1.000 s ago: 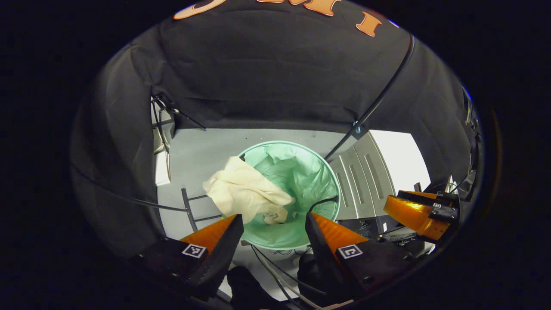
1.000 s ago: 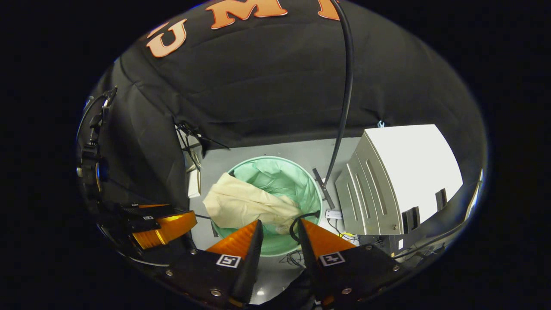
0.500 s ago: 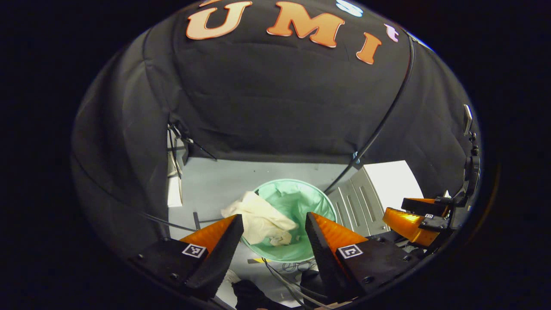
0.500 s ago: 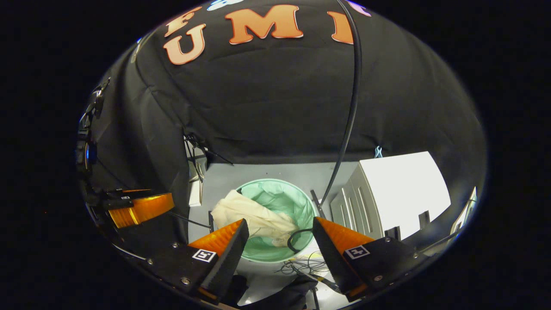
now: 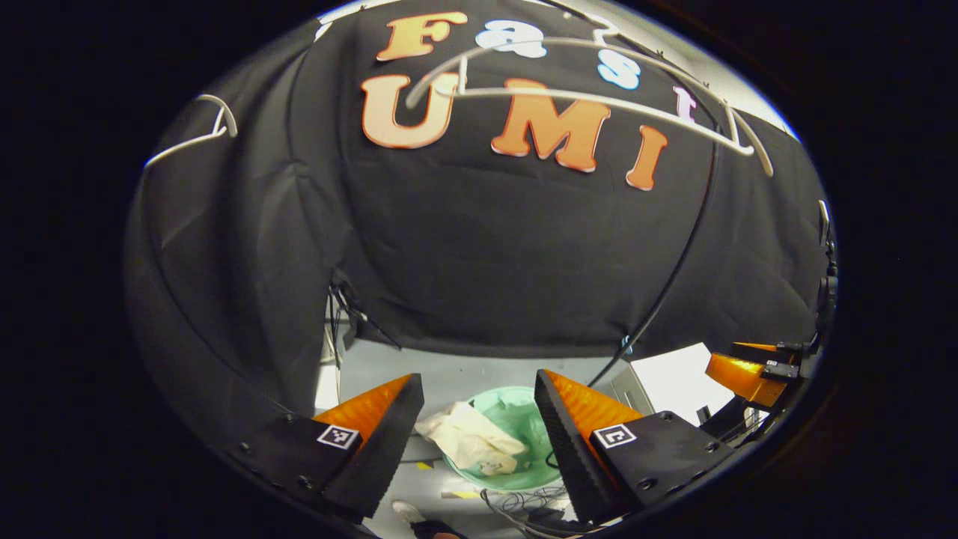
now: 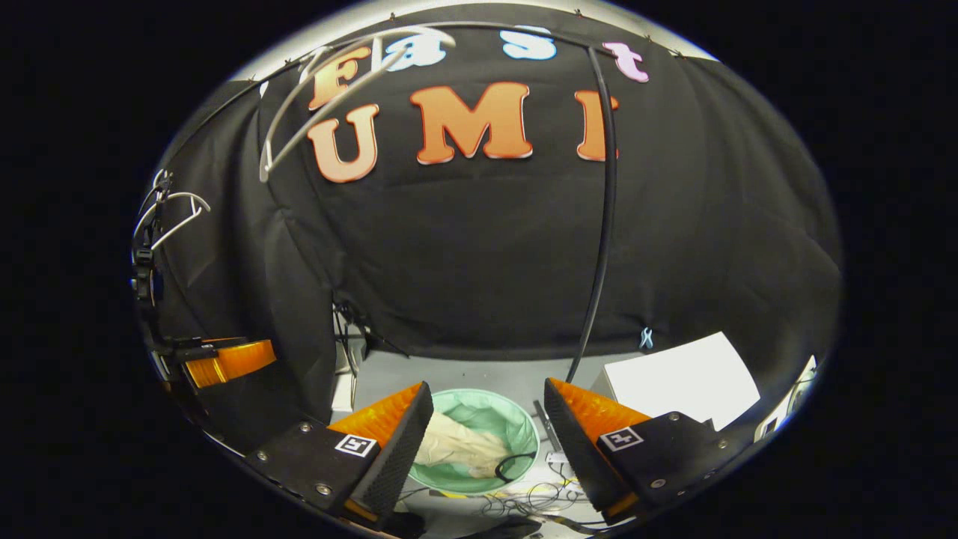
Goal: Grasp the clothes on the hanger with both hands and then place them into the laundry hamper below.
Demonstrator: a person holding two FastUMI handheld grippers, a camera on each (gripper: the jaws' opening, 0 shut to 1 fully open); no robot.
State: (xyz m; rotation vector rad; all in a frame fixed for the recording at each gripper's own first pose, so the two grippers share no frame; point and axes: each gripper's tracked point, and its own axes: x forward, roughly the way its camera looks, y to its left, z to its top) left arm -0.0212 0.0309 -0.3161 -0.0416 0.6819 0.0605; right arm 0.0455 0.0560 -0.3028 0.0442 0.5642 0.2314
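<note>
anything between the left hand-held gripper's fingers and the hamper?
Nothing. In the left gripper view, the left hand-held gripper is open, well above the hamper, where the cream garment lies.

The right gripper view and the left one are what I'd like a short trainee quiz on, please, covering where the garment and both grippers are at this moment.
1. True or false: the cream cloth garment hangs on the white wire hanger.
2. Which fits the round hamper with the mint-green liner? A) tipped on its side B) upright on the floor with the garment draped over its rim C) covered by a lid
3. Fill in: the left gripper and the right gripper both have their fingers ____.

Key: 1 false, the hanger is bare and the garment lies in the hamper; 2 B; 3 open, with nothing between them.
</note>
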